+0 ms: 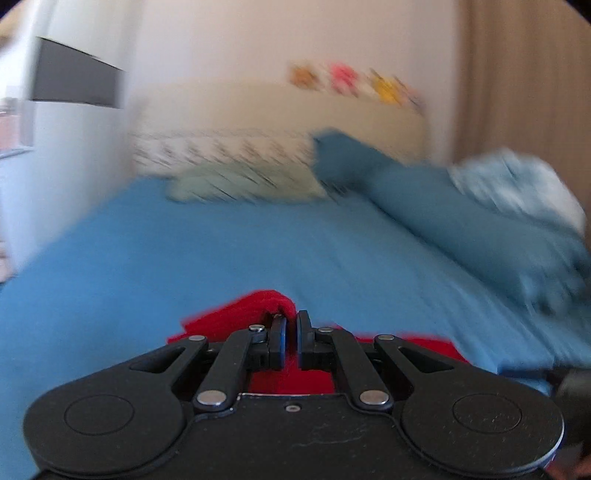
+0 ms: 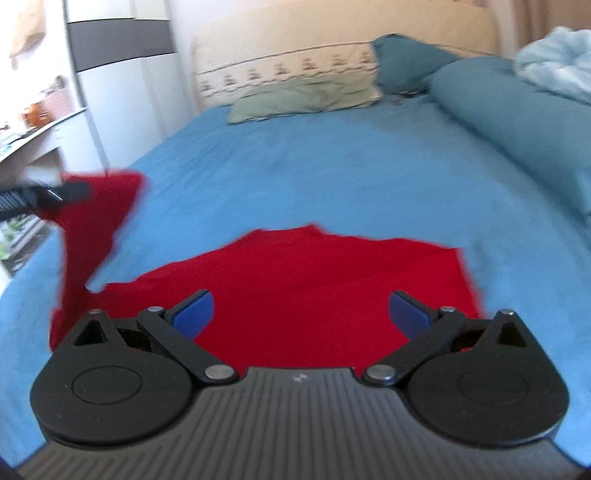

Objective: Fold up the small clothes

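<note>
A small red garment lies on the blue bed sheet. My left gripper is shut on a bunched edge of the red garment and holds it lifted above the bed. In the right wrist view the left gripper shows at the far left with that red corner raised. My right gripper is open and empty, its blue fingertips spread just above the flat part of the garment.
Pillows lie at the cream headboard. A rolled teal duvet and a light blue blanket line the right side. A white wardrobe and shelf stand left of the bed.
</note>
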`<state>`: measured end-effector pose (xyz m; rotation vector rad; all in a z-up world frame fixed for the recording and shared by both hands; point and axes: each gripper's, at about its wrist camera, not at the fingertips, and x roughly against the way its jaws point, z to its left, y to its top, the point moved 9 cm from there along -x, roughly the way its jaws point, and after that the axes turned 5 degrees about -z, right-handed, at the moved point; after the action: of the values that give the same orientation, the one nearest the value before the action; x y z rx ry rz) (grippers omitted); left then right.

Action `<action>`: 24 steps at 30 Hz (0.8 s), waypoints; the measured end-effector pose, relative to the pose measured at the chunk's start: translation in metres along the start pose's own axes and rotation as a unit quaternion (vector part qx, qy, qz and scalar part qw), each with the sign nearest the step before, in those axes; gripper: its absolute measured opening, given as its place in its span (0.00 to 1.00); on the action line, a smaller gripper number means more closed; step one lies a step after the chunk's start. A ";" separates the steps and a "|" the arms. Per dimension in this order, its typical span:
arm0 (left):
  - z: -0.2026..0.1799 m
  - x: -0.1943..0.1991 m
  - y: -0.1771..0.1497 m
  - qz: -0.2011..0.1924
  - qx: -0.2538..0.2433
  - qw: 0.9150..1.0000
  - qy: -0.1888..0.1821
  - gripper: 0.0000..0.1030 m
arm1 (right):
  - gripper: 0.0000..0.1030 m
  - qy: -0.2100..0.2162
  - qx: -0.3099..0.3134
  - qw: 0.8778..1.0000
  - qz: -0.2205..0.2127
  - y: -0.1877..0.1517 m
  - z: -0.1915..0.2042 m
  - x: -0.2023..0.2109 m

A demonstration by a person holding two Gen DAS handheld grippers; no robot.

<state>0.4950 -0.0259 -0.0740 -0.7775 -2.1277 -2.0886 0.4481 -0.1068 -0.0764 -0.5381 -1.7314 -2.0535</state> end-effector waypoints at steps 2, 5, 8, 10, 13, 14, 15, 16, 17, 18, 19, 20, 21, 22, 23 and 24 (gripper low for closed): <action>-0.040 -0.036 -0.040 0.054 0.003 0.998 -0.027 0.05 | 1.00 -0.026 0.007 1.000 0.003 -0.001 -0.026 0.002; -0.071 -0.067 -0.100 0.118 0.003 0.992 -0.035 0.05 | 1.00 -0.049 0.011 0.999 0.020 -0.014 -0.061 0.001; -0.085 -0.075 -0.133 0.141 -0.011 0.989 -0.032 0.05 | 1.00 -0.050 0.010 0.998 0.041 -0.033 -0.083 -0.003; -0.087 -0.071 -0.135 0.133 -0.015 0.991 -0.030 0.07 | 1.00 -0.049 0.009 0.998 0.045 -0.043 -0.092 -0.006; -0.083 -0.063 -0.128 0.130 -0.013 0.991 -0.039 0.42 | 1.00 -0.036 -0.009 0.999 0.035 -0.046 -0.098 -0.007; -0.080 -0.059 -0.124 0.124 -0.018 0.991 -0.040 0.64 | 1.00 -0.030 -0.012 0.999 0.032 -0.045 -0.099 -0.008; -0.077 -0.053 -0.121 0.116 -0.024 0.992 -0.036 0.70 | 1.00 -0.025 -0.014 0.999 0.025 -0.043 -0.098 -0.007; -0.070 -0.040 -0.116 0.104 -0.032 0.994 -0.027 0.74 | 1.00 -0.019 -0.012 1.000 0.018 -0.040 -0.096 -0.006; -0.060 -0.028 -0.115 0.099 -0.037 0.994 -0.020 0.75 | 1.00 -0.013 -0.008 1.000 0.012 -0.037 -0.091 -0.005; -0.050 -0.020 -0.115 0.100 -0.038 0.994 -0.013 0.76 | 1.00 -0.006 0.000 1.000 0.009 -0.034 -0.085 -0.006; -0.035 -0.010 -0.115 0.101 -0.033 0.994 0.000 0.84 | 1.00 0.004 0.012 1.000 0.010 -0.033 -0.076 -0.008; -0.019 -0.002 -0.116 0.101 -0.024 0.995 0.014 0.93 | 1.00 0.014 0.026 0.999 0.013 -0.032 -0.067 -0.010; -0.003 0.006 -0.118 0.098 -0.013 0.995 0.029 0.94 | 1.00 0.024 0.046 0.998 0.017 -0.033 -0.054 -0.014; 0.013 0.014 -0.121 0.095 0.001 0.995 0.041 0.94 | 1.00 0.032 0.070 0.997 0.020 -0.035 -0.041 -0.019; 0.028 0.019 -0.125 0.092 0.011 0.994 0.050 0.94 | 1.00 0.037 0.097 0.994 0.023 -0.039 -0.026 -0.024; 0.040 0.021 -0.128 0.090 0.019 0.994 0.060 0.94 | 1.00 0.038 0.119 0.992 0.025 -0.042 -0.014 -0.030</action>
<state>0.4391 0.0245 -0.1872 -0.7876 -1.9515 -1.9457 0.4507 -0.1127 -0.1299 -0.4195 -1.8644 -1.7765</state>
